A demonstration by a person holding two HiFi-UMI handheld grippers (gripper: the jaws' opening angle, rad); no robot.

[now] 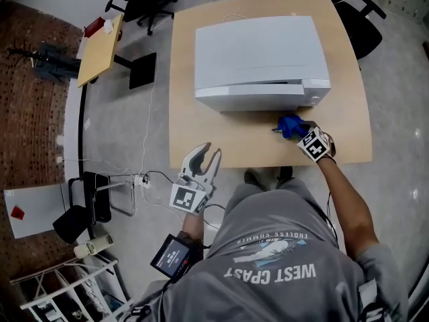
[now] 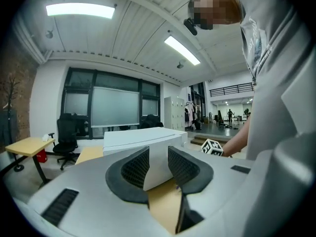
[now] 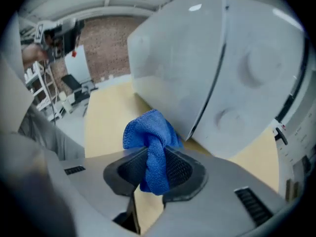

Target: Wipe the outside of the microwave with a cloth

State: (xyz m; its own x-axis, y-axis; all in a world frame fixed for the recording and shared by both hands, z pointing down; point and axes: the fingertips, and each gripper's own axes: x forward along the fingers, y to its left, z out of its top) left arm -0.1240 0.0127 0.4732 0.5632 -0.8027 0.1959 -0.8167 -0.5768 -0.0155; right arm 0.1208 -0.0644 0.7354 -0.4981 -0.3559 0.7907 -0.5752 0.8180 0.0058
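Currently, the table (image 1: pixel 201 106) carries the microwave (image 1: pixel 258 49), which sits with its long axis running left to right, parallel to the near table edge, and its front face turned toward the person. The door appears closed, so the contents of the cavity cannot be determined. No other container is in use. The right gripper (image 3: pixel 154 154) is the nearer tool: it points steeply down at the right end of the front face, low down and close to the tabletop. Its jaws are clamped on the cloth (image 3: pixel 150 132), a blue bundle that bulges out above the pads. In the right gripper view, the door seam and two round knobs (image 3: pixel 259 63) lie just beyond the cloth, up and to the right. The cloth is just beside the lower front of the microwave; contact with the panel cannot be confirmed from either view. The left gripper (image 1: pixel 206 154) hangs off the near edge of the table, well apart from the microwave. Its jaws stand slightly apart with nothing between them. Judged from this layout, the wipe should be led by the right hand, with the cloth pressed forward onto the front panel and drawn along the long axis toward the left end.
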